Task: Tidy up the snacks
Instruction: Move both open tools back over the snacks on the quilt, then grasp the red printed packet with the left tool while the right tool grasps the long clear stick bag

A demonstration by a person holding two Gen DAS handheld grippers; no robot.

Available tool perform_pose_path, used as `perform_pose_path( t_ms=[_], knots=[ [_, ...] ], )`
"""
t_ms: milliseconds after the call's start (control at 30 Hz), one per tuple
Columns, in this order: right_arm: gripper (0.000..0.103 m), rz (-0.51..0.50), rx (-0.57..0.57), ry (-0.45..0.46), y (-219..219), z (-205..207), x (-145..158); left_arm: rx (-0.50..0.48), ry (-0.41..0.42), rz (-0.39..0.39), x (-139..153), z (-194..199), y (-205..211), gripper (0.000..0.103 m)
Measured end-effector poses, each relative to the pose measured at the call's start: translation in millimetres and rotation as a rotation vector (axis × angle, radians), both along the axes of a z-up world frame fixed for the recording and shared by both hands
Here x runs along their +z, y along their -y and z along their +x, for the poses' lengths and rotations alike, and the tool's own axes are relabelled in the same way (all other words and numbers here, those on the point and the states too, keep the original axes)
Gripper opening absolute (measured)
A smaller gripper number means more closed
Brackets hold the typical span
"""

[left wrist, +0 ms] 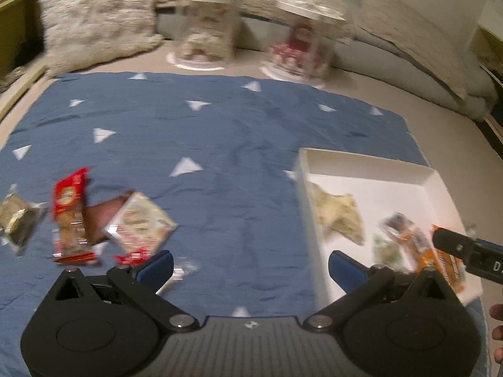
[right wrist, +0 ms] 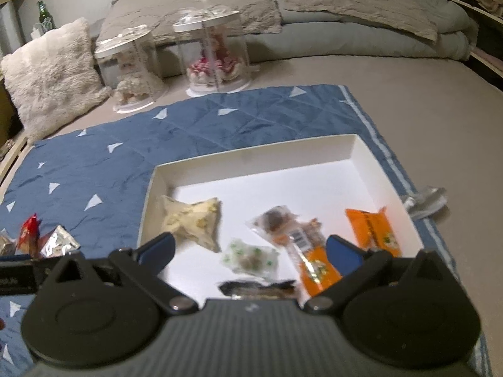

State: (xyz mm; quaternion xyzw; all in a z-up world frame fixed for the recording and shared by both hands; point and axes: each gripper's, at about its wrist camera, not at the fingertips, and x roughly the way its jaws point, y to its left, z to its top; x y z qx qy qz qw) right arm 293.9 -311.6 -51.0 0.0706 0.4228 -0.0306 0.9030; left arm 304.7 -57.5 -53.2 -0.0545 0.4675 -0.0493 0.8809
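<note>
Sorted: several wrapped snacks lay inside the shallow white cardboard box (right wrist: 371, 160).
Left out: red foil packet (left wrist: 69, 216) and neighbours on the blue triangle-print quilt (left wrist: 220, 144).
Left gripper (left wrist: 251, 265): jaws apart, empty.
Right gripper (right wrist: 250, 251): jaws apart, empty, above the box.

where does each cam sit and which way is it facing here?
Left wrist: on the left tongs, angled down at the blue quilt and loose snack packets; own open tongs, right tongs' tip and fingers show.
Right wrist: on the right tongs, angled down into the white box; own open tongs show.
Shared: quilt, box, two clear domes.
</note>
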Motion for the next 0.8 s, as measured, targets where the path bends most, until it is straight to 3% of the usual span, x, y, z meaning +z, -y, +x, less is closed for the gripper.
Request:
perform_pose_path(
  t_ms=[433,800],
  knots=[
    [0.103,0.055,0.147,-0.006,-93.3,28.8,-6.2,0.164,0.012,0.021,2.8,-2.2,-94.1,0.103],
    [0.103,0.08,0.283,-0.055,-172.5,47.1,-33.0,0.314,-0.008,0.05,-8.3,6.0,-169.5,0.103]
  ],
)
